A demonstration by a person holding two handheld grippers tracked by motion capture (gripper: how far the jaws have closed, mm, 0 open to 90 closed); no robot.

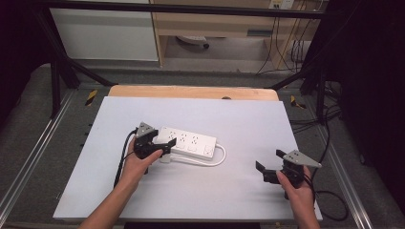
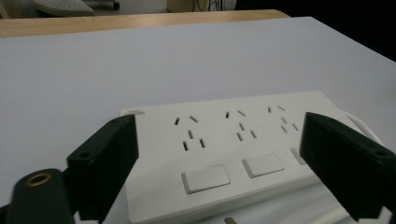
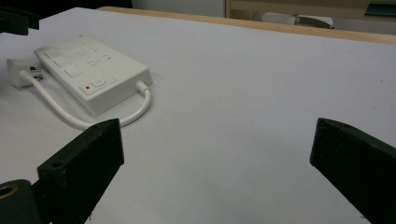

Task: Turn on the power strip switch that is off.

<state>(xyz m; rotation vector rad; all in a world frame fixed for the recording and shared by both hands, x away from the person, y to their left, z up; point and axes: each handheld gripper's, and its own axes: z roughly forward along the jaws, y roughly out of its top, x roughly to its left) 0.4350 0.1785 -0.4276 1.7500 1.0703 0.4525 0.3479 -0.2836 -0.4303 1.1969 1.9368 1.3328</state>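
The white power strip lies flat on the table, just left of centre, its cable looped at 5 o'clock of it. The left tongs are held apart at its 9 o'clock end, nothing clamped; the plug lies just beside that end. The right tongs are seen apart and empty at 4 o'clock, well away. If the strip is closed on off-centre, it could be skewed or slid, since it is braced by nothing
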